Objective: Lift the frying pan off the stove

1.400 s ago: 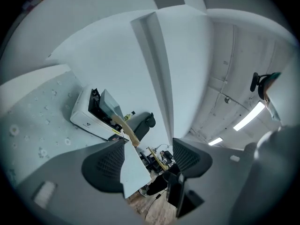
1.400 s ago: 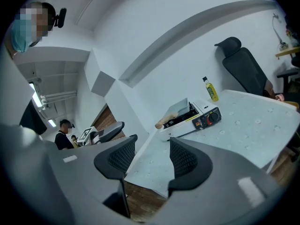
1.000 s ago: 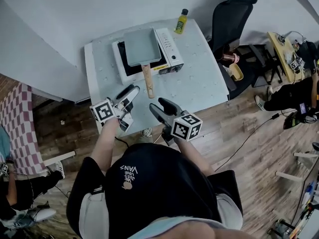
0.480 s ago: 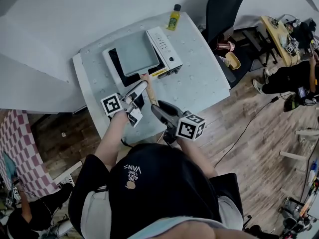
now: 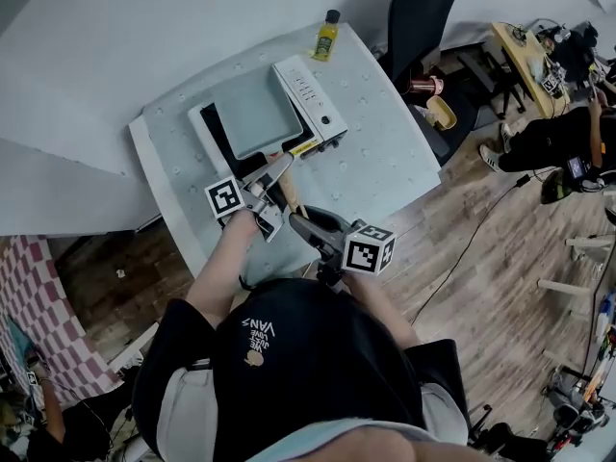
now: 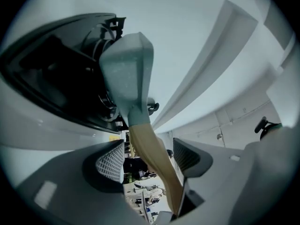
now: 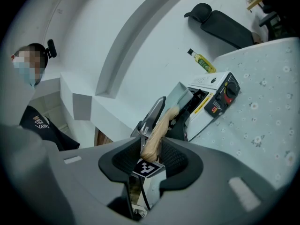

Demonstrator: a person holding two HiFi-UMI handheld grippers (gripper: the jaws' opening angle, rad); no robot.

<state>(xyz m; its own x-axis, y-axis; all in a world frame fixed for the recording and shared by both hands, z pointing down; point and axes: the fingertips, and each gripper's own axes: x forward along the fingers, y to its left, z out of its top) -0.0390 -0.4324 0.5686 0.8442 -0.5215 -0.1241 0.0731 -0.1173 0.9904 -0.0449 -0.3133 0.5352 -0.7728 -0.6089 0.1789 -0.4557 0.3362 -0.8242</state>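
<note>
A grey rectangular frying pan (image 5: 252,114) sits on the white portable stove (image 5: 310,96), its wooden handle (image 5: 287,192) pointing towards me. My left gripper (image 5: 279,165) reaches over the handle. In the left gripper view the handle (image 6: 150,153) runs between the two pads with gaps on both sides, so that gripper is open around it. My right gripper (image 5: 300,222) sits just behind the handle's free end. In the right gripper view its jaws are closing, the handle's end (image 7: 157,130) shows between them, and the pads do not touch it.
A yellow oil bottle (image 5: 326,37) stands at the far edge of the pale table (image 5: 385,152). A black office chair (image 5: 423,8) is behind the table at the right. A person sits on the floor at the far right (image 5: 553,133). Walls close in at the left.
My left gripper has moved forward until its jaws straddle the pan handle. The right gripper has come up behind the handle's end. The pan has stayed on the stove.
</note>
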